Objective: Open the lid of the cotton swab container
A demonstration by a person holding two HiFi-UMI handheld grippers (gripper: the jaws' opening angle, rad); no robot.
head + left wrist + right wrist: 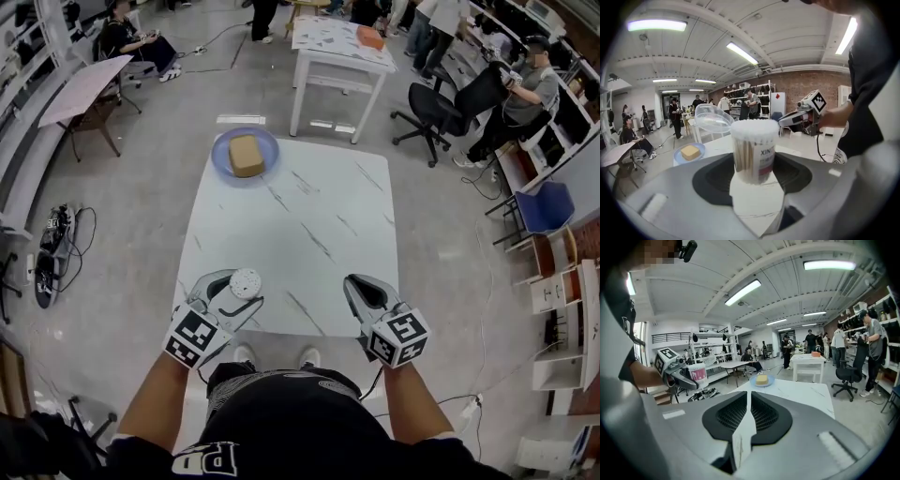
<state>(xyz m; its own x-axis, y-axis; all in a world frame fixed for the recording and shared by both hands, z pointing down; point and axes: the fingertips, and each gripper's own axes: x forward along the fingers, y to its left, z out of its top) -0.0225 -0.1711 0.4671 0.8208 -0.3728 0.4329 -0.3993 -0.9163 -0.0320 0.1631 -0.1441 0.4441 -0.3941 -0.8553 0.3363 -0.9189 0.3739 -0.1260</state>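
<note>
The left hand-held gripper point(228, 298) is holding the cotton swab container point(753, 150) upright between its jaws, over the near left part of the bench point(309, 234). The container's clear lid point(712, 118) is standing flipped back, leaving the swab tips showing. The right hand-held gripper point(361, 291) is hovering at the near right, its jaws nearly together with nothing between them. A blue plate point(220, 155) is sitting at the far left.

Your left tongs point(239, 289): pale grey shell, black inset pads.
Your right tongs point(354, 283): same grey-and-black build.
Marker cubes point(194, 337): black-and-white squares, one on each tongs.
Cable point(817, 145): thin, black, off your right tongs.
Your shirt point(281, 422): black, short sleeves, white lettering.
Your shoes point(244, 354): white toes.
</note>
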